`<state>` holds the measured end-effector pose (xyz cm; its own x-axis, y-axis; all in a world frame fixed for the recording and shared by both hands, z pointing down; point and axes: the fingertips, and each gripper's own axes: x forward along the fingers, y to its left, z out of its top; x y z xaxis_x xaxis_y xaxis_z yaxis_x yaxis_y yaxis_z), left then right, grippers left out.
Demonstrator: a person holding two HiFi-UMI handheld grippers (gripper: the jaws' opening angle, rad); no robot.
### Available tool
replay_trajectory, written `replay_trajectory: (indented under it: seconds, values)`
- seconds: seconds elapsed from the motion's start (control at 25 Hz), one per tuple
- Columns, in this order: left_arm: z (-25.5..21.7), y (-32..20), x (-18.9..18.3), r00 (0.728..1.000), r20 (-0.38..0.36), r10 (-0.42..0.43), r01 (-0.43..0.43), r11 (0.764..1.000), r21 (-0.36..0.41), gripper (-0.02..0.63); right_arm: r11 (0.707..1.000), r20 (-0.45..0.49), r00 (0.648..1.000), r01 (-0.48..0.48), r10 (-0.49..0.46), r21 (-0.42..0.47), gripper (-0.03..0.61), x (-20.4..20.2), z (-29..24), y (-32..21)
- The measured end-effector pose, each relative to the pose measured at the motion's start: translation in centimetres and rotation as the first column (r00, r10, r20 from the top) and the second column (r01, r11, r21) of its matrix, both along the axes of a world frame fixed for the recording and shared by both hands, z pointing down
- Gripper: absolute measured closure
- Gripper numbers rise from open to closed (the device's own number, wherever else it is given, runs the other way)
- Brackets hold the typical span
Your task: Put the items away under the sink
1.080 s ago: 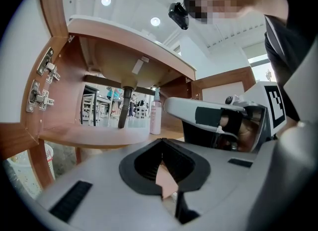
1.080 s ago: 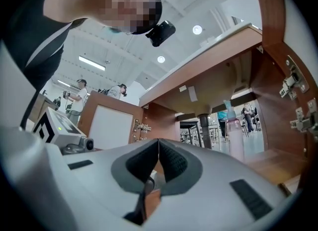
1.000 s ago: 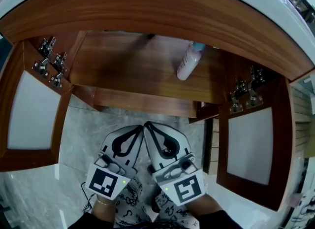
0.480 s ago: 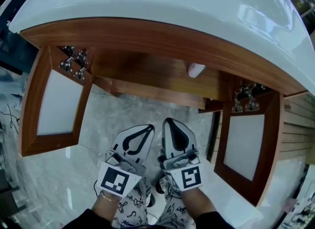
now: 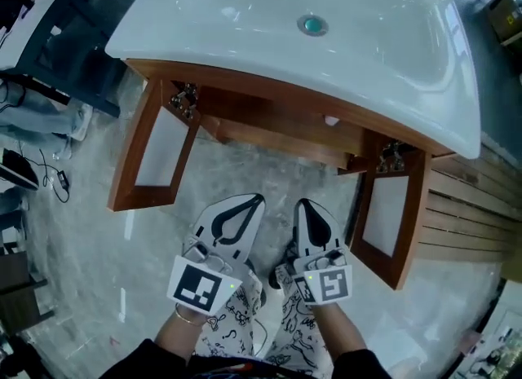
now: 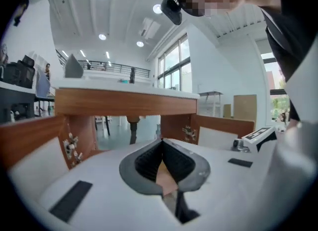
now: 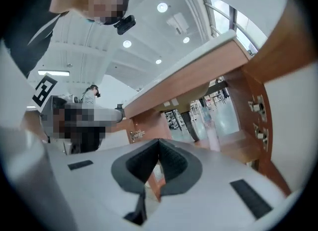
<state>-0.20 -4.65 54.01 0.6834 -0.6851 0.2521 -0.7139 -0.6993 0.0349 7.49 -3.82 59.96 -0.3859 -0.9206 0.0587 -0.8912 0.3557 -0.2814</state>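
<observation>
left tongs (image 5: 259,199) closed, empty | right tongs (image 5: 305,203) closed, empty | pale bottle (image 7: 214,134) inside open cabinet (image 5: 269,102) under white sink (image 5: 236,11) | both doors (image 5: 157,151) swung wide

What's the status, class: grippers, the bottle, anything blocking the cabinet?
Both shut, empty: left gripper, right gripper. Bottle inside cabinet, mostly hidden under sink. Doors open, nothing in the way.

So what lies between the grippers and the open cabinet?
Nothing; the head view shows only bare grey floor between the left gripper, right gripper and the cabinet.
</observation>
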Motion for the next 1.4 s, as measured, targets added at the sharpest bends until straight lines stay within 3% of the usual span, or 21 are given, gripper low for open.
replay_trajectory:
  seconds: [0.12,0.2,0.72,0.96,1.12,1.4]
  values:
    - [-3.3,0.3,-1.8,0.993,-0.038,-0.111,0.109,0.993,-0.037,0.604,1.0,0.01,1.0,-0.016,0.016,-0.024,0.571,0.5,-3.7,1.0]
    - [-4.9,0.9,-2.3,0.991,-0.043,-0.126,0.123,0.99,-0.074,0.604,0.999,0.005,1.0,-0.014,0.014,-0.043,0.571,0.4,-5.6,1.9]
    - [-17.9,4.3,-2.2,0.999,-0.023,-0.037,0.036,0.998,-0.046,0.604,0.999,-0.05,0.998,0.027,-0.028,-0.016,0.571,0.6,-19.9,4.5]
    - [-22.5,5.6,-2.7,1.0,-0.018,-0.009,0.009,0.999,-0.042,0.604,0.999,-0.031,0.999,-0.014,0.013,-0.032,0.571,1.7,-25.3,4.2]
    - [-24.8,6.0,-4.9,0.996,-0.037,-0.087,0.085,0.994,-0.062,0.604,0.997,-0.037,0.996,0.079,-0.078,0.018,0.571,0.1,-29.4,5.0]
    - [-27.8,7.2,-5.6,0.998,-0.035,-0.045,0.044,0.998,-0.035,0.604,0.991,-0.028,0.991,0.134,-0.133,0.029,0.571,-1.4,-33.4,6.6]
